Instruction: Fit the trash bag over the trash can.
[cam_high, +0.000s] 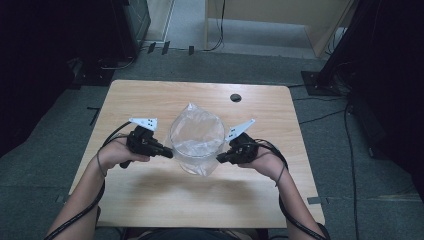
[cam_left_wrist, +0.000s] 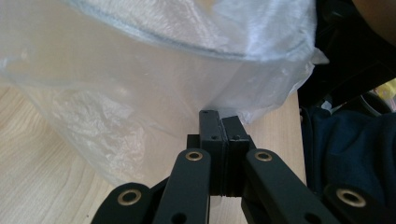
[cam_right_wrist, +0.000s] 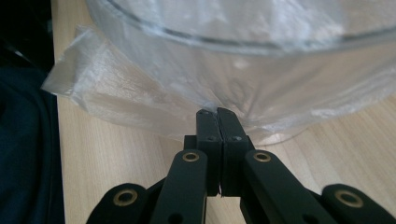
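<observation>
A clear round bucket-like container (cam_high: 196, 142) sits at the middle of the high view, on the light wooden worktop (cam_high: 150, 195), and a thin translucent plastic bag (cam_high: 196, 116) lines it, with the bag's mouth folded outward over the rim and hanging down the outer wall. In the left gripper view the bag's skirt (cam_left_wrist: 116, 121) drapes down to the wood; in the right gripper view it spreads as a crinkled flap (cam_right_wrist: 107, 88) at the left of the frame.

The left claw (cam_high: 169, 154) meets the container's left side in the high view, and its jaws are pressed together on a fold of the film right at the wall, as the left gripper view (cam_left_wrist: 219, 122) shows. The right claw (cam_high: 220, 158) does the same on the opposite side, pinching film at the base of the wall (cam_right_wrist: 217, 120).

The step in hand looks like drawing the liner down evenly over the rim. To do it well, both pinches should pull downward together and by the same amount, so the film does not ride up on one side. Keep the pull gentle: the film is thin and could tear at the jaw tips. The light container may tip or slide if one side pulls harder.
</observation>
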